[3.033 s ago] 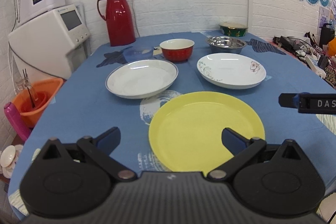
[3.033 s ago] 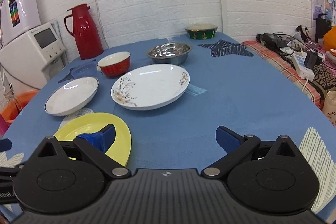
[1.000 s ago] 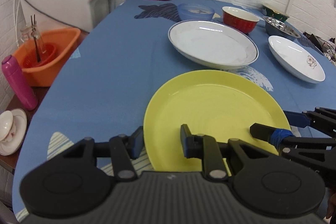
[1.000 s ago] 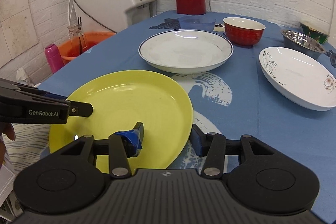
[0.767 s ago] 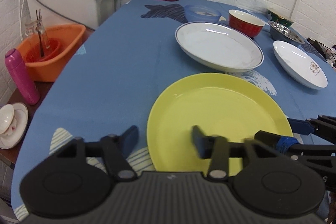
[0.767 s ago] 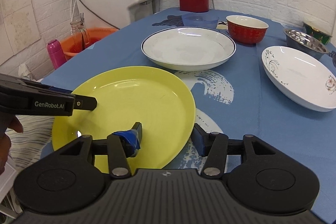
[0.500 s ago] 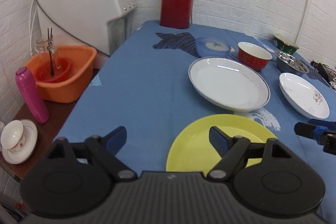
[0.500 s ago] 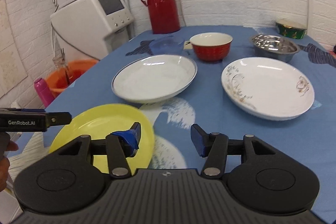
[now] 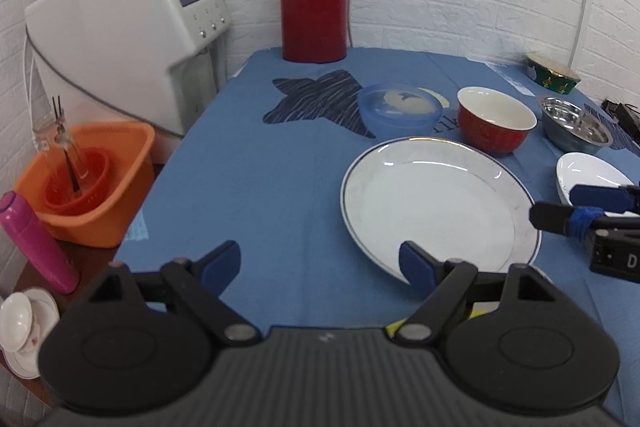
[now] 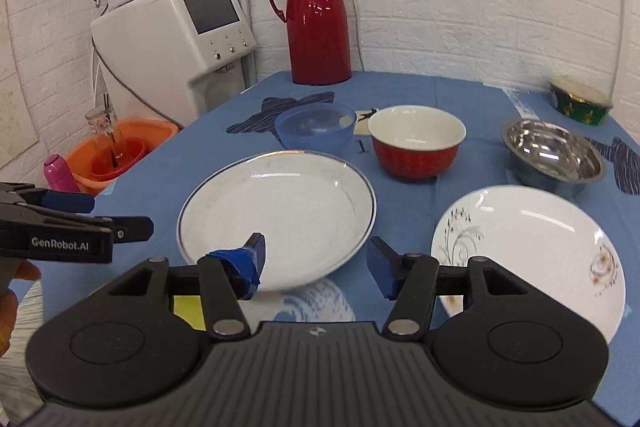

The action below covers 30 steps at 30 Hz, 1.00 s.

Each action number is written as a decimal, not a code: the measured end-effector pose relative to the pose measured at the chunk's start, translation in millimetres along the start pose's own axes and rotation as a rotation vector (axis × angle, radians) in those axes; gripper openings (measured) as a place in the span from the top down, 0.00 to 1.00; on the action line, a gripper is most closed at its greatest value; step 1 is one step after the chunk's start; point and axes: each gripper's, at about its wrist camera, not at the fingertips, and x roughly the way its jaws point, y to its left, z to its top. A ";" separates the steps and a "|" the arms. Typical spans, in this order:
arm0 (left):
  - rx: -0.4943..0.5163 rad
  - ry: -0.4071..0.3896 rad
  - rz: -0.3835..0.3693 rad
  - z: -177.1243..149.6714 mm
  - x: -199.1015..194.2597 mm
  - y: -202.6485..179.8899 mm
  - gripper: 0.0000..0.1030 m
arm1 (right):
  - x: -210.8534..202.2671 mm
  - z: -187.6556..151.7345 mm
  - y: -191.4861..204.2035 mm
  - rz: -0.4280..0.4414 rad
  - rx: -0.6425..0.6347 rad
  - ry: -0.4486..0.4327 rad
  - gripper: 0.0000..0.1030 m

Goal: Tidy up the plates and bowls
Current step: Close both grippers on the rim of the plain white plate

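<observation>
A white plate with a blue rim [image 9: 436, 203] [image 10: 280, 213] lies in the middle of the blue table. My left gripper [image 9: 320, 267] is open and empty, at the plate's near left edge. My right gripper [image 10: 316, 263] is open and empty, just before the plate's near edge, and its fingers [image 9: 560, 217] show at the right of the left wrist view. The yellow plate [image 10: 186, 309] is mostly hidden under my grippers. A floral white plate [image 10: 532, 239], a red bowl [image 10: 416, 143], a blue bowl [image 10: 316, 127], a steel bowl [image 10: 554, 155] and a green bowl [image 10: 582, 101] stand around.
A red thermos [image 10: 316, 19] stands at the table's far edge. A white dispenser [image 10: 172, 27] stands left of the table. An orange basin [image 9: 86, 179], a pink bottle [image 9: 36, 235] and a small cup on a saucer [image 9: 18, 323] sit lower at the left.
Both grippers let go of the yellow plate, opened, rose and moved forward to the blue-rimmed white plate. The yellow plate has dropped almost out of view beneath them.
</observation>
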 end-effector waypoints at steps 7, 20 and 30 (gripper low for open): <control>0.019 -0.005 -0.010 20.1 18.7 -5.4 0.21 | 36.0 30.5 -3.8 -0.032 -0.051 -0.001 0.58; 0.014 0.063 -0.076 28.4 54.7 -11.4 0.21 | 78.6 29.8 -18.2 -0.031 -0.039 0.082 0.56; -0.013 0.117 -0.101 23.3 77.2 -13.1 0.22 | 92.4 13.4 -20.7 0.013 0.007 0.135 0.53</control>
